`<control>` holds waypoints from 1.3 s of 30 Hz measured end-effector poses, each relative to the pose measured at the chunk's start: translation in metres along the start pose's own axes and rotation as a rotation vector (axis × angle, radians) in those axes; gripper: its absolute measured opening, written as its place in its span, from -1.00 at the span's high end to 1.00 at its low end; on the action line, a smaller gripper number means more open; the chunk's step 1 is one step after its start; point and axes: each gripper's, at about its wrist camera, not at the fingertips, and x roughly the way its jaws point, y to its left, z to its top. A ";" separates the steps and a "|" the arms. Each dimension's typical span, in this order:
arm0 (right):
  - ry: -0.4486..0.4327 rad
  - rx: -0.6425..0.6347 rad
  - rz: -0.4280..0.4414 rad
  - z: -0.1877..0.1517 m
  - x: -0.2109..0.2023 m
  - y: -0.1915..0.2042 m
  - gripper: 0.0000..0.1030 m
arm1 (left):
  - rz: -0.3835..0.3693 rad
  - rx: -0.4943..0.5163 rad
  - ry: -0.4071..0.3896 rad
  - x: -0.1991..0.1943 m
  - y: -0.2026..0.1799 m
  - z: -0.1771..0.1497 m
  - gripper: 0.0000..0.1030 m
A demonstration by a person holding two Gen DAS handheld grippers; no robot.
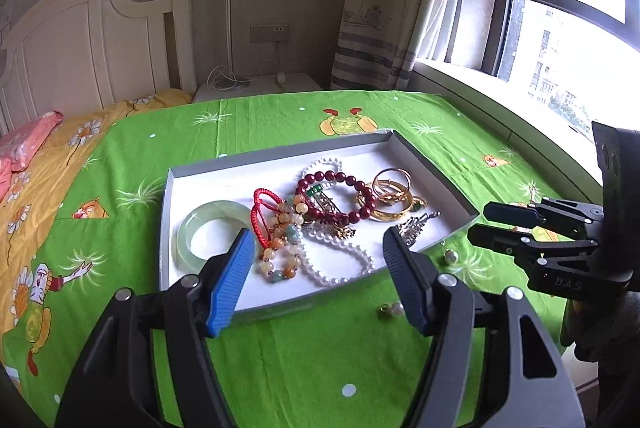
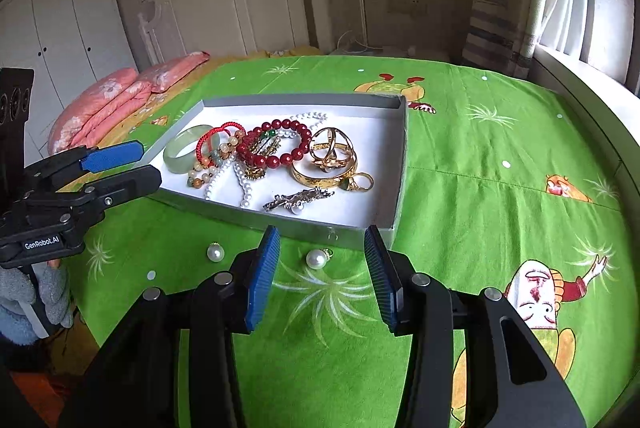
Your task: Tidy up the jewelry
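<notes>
A shallow grey cardboard box lid with a white inside (image 2: 394,164) lay on a bed covered by a bright green cartoon-print sheet (image 2: 500,132), and nearly all the jewellery sat heaped inside it. At its left end rested a pale green jade bangle (image 2: 185,153), touching a red braided cord bracelet (image 2: 216,136) and a string of orange and cream stone beads (image 1: 280,252). A dark red bead bracelet (image 2: 298,144) lay over a white pearl necklace (image 1: 340,264) in the middle, with a stack of gold bangles and rings (image 2: 334,160) to the right and a silver rhinestone hair clip (image 2: 298,199) nearest the front wall.

Two loose pearl earrings remained outside the lid on the sheet, just in front of its near wall: one (image 2: 215,252) to the left, the other (image 2: 317,260) between the right claw's fingers in the right wrist view.

The left claw (image 1: 318,268) hung over the near left part of the lid with its blue-padded fingers spread apart and nothing between them. The right claw (image 2: 320,276) hovered above the sheet, its fingers also parted, not touching the pearl below.

Pink floral pillows (image 2: 108,104) lay far left beside a white headboard (image 2: 224,0), and a patterned curtain (image 1: 384,0) hung by the window on the right.
</notes>
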 end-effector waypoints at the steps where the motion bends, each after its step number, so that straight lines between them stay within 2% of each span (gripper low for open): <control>1: 0.015 -0.009 0.001 -0.004 0.002 0.001 0.16 | -0.014 0.022 0.010 0.000 -0.007 -0.007 -0.27; 3: 0.042 -0.023 0.006 -0.009 0.006 0.004 0.16 | -0.027 0.072 0.034 0.003 -0.021 -0.022 -0.25; 5: 0.065 -0.037 0.007 -0.011 0.011 0.007 0.17 | -0.045 0.114 0.069 0.008 -0.033 -0.032 -0.11; 7: 0.086 -0.049 -0.001 -0.011 0.017 0.009 0.18 | -0.062 0.139 0.110 0.019 -0.044 -0.039 0.14; 11: 0.116 -0.063 -0.014 -0.006 0.029 0.012 0.23 | -0.069 0.147 0.157 0.042 -0.050 -0.044 0.31; 14: 0.132 -0.079 -0.021 -0.003 0.036 0.015 0.32 | -0.082 0.153 0.197 0.053 -0.051 -0.041 0.48; 17: 0.137 -0.091 -0.049 -0.002 0.040 0.018 0.57 | -0.084 0.168 0.203 0.054 -0.053 -0.041 0.49; 18: 0.137 -0.093 -0.052 -0.002 0.040 0.019 0.68 | -0.088 0.173 0.203 0.054 -0.052 -0.040 0.58; 24: 0.103 -0.078 -0.035 -0.006 0.028 0.016 0.68 | -0.112 0.192 0.191 0.051 -0.055 -0.044 0.63; 29: 0.065 -0.074 -0.015 -0.006 0.016 0.018 0.68 | -0.118 0.180 0.144 0.040 -0.053 -0.040 0.63; 35: -0.048 -0.082 0.000 0.012 -0.012 0.025 0.68 | -0.123 0.150 0.042 0.012 -0.048 -0.019 0.63; 39: -0.074 -0.084 -0.011 0.025 -0.010 0.028 0.68 | -0.105 0.140 0.011 0.011 -0.044 -0.002 0.63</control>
